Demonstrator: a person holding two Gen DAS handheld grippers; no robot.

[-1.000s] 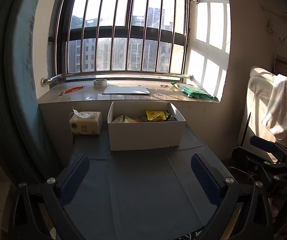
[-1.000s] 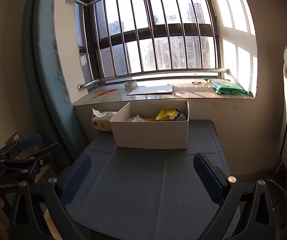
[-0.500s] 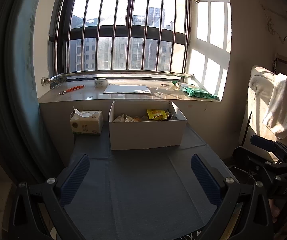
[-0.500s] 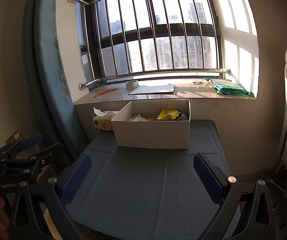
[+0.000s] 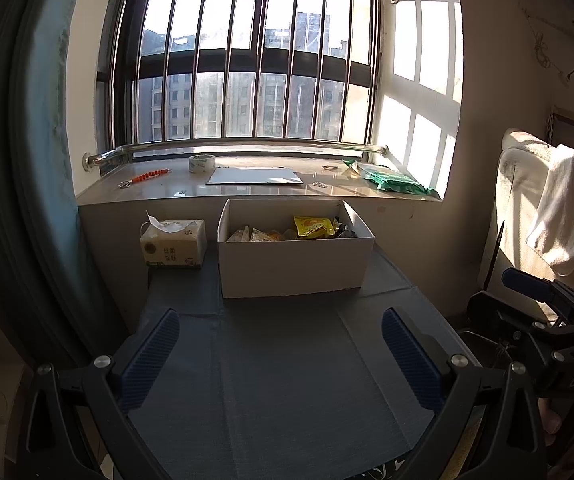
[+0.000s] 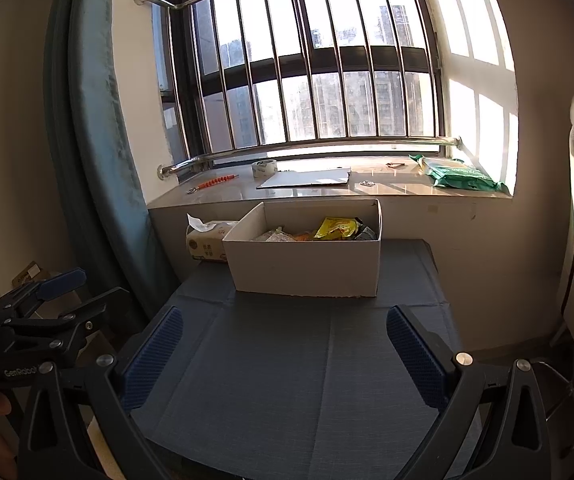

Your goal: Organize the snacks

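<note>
A white cardboard box (image 5: 293,264) stands at the far end of a table with a blue-grey cloth (image 5: 287,380); it also shows in the right wrist view (image 6: 305,266). Inside lie several snack packets, among them a yellow one (image 5: 313,227) (image 6: 335,228). My left gripper (image 5: 281,354) is open and empty, low over the near table. My right gripper (image 6: 285,354) is open and empty too, beside it. Each gripper shows at the edge of the other's view: the right one (image 5: 543,320) and the left one (image 6: 47,312).
A tissue pack (image 5: 173,248) sits left of the box. The windowsill (image 5: 247,190) behind holds a tape roll (image 5: 201,164), a white board (image 5: 255,176), an orange beaded item (image 5: 149,178) and a green packet (image 5: 397,182). A chair with a towel (image 5: 563,216) stands right; a curtain (image 5: 15,160) hangs left.
Both views have shifted only slightly; the box sits a touch higher in frame. Both grippers stay open and empty.
</note>
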